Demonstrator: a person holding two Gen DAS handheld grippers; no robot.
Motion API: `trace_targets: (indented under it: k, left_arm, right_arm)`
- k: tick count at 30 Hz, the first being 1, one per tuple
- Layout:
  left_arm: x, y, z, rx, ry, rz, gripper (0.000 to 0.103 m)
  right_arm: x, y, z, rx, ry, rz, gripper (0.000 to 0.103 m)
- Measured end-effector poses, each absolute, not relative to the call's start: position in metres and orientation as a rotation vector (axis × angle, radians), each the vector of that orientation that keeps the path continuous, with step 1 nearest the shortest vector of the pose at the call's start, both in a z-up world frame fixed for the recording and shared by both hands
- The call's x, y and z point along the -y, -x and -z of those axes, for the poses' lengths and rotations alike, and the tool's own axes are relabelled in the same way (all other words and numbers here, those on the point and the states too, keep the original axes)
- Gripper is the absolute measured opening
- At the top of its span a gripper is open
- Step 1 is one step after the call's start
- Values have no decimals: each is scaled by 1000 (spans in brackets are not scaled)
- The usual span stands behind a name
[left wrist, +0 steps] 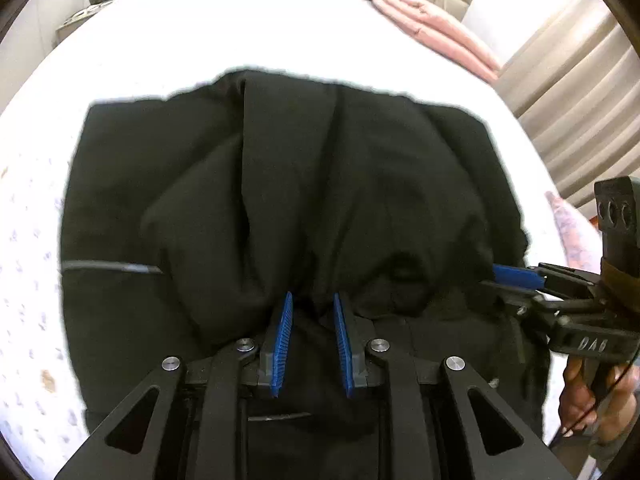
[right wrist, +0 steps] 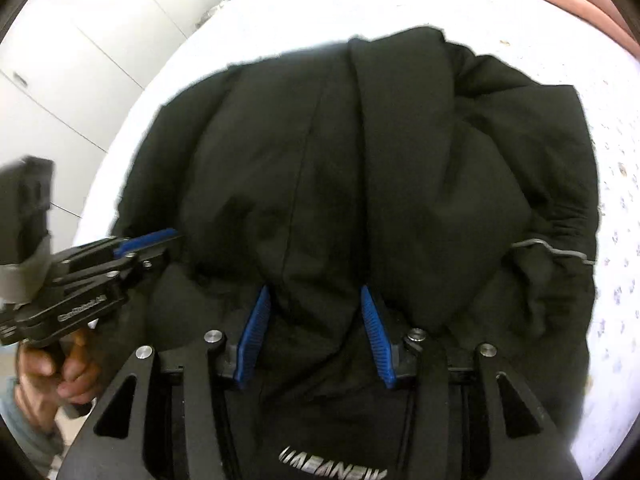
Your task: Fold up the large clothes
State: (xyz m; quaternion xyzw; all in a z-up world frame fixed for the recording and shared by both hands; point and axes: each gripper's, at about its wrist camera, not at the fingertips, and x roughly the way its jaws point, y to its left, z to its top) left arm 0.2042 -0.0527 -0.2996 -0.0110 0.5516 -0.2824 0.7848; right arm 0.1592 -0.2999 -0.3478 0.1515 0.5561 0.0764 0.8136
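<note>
Both grippers pinch bunched fabric of the black jacket point(left wrist: 280, 184) on the white bed point(left wrist: 248, 32), left gripper point(left wrist: 313, 304) narrow, right gripper point(right wrist: 316, 300) wider, seemingly carrying the near edge over for a fold.

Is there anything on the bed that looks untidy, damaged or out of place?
Nothing is damaged. The black jacket lies bunched and creased on the white bed sheet, its fold uneven, both grippers pinching its near edge. A small brownish spot marks the sheet.
</note>
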Motion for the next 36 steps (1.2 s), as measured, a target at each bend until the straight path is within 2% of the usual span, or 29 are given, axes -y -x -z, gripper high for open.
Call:
trace_targets:
  k: [4, 5, 7, 10, 11, 12, 14, 15, 19, 24, 27, 28, 30, 31, 33, 35, 36]
  left_arm:
    - [39, -209, 252, -1067, 93, 620, 23]
    - [37, -213, 245, -1045, 110, 607, 26]
    - [36, -224, 243, -1033, 129, 584, 39]
    - [41, -237, 259, -1079, 132, 548, 39]
    - [42, -240, 264, -1096, 147, 542, 39]
    - [42, -243, 272, -1119, 158, 527, 39]
    - [50, -239, 278, -1126, 156, 524, 39]
    - [51, -237, 278, -1121, 153, 526, 39]
    - [47, -235, 289, -1141, 194, 540, 39]
    - [44, -240, 308, -1154, 239, 543, 39]
    - [45, -239, 310, -1153, 202, 555, 39]
    - [46, -239, 308, -1155, 190, 557, 39]
    - [47, -235, 296, -1148, 150, 551, 39]
    - [47, -231, 288, -1141, 144, 551, 39]
    - [44, -224, 274, -1121, 156, 576, 39]
    - [41, -213, 257, -1094, 168, 602, 39]
    - [40, -209, 253, -1087, 169, 607, 39]
  right_arm:
    - [336, -156, 308, -1059, -373, -118, 56]
    - [348, -161, 304, -1036, -394, -93, 65]
    - [364, -173, 310, -1037, -414, -53, 72]
    - [377, -192, 335, -1089, -477, -46, 71]
    - [378, -197, 343, -1114, -483, -40, 64]
    - [377, -201, 346, -1128, -479, -33, 51]
    - [377, -196, 337, -1107, -466, -30, 20]
    - [381, -192, 329, -1077, -454, -12, 15]
    - [400, -174, 316, -1020, -430, 67, 12]
    - [389, -189, 374, -1138, -304, 98, 11]
    - [393, -192, 381, -1136, -344, 116, 10]
    - [392, -192, 378, -1145, -338, 121, 10]
    - [390, -193, 366, -1163, -328, 129, 18]
    - [387, -189, 354, -1155, -321, 135, 26]
    - [374, -177, 323, -1112, -301, 105, 28]
    - [359, -167, 297, -1068, -295, 55, 41]
    - [348, -164, 287, -1049, -287, 28, 51]
